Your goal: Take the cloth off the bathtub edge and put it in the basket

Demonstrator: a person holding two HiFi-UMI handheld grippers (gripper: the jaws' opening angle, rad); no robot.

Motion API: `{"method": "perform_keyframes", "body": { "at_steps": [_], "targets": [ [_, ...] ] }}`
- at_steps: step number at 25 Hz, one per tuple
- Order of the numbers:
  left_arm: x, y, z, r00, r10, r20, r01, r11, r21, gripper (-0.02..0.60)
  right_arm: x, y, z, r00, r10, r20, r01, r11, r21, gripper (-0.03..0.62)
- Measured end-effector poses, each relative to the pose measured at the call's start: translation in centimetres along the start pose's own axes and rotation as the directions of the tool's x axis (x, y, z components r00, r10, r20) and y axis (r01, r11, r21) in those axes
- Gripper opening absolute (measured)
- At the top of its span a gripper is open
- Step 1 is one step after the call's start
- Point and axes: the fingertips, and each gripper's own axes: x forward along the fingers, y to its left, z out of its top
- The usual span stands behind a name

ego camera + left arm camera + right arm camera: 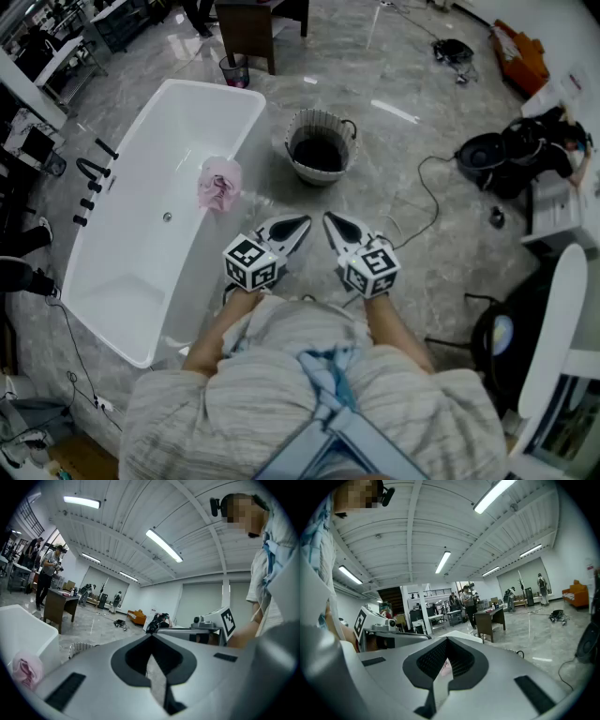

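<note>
Grey marble floor [394,197] fills the head view, with cables and gear lying at its right side. One white bathtub [131,253] stands at the left, running from the top of the view down toward the person. One round basket [309,173] with a ribbed pale wall and a dark inside stands on the floor just right of the tub's far end, apart from it. Two grippers are held side by side below the basket, each carrying one marker cube. The left gripper [302,222] has its jaws closed together, and the right gripper [330,218] likewise has its jaws pressed shut. Both point away from the person, over the floor. One pink cloth [218,184] lies crumpled over the tub's right edge, left of the basket and well apart from both grippers.
</note>
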Motion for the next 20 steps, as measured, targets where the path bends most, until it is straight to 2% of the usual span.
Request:
{"method": "perform_keyframes", "body": {
  "at_steps": [14, 18, 20],
  "targets": [
    [0.3, 0.1, 0.2, 1.0, 0.0, 0.004, 0.0, 1.0, -0.003, 0.002, 0.0, 0.0, 0.2, 1.0, -0.001, 0.002, 0.001, 1.0, -0.007, 0.002],
    [0.4, 0.0, 0.3, 1.0, -0.001, 0.003, 0.001, 1.0, -0.003, 0.002, -0.2, 0.3, 1.3, 0.997, 0.035, 0.063, -0.039, 0.998, 0.056, 0.002],
    [0.5, 0.0, 0.5, 1.0, 0.002, 0.004, -0.002, 1.0, 0.0, 0.002, -0.3, 0.4, 1.8, 0.995, 0.044, 0.088, -0.049, 0.997, 0.055, 0.002]
  ]
}}
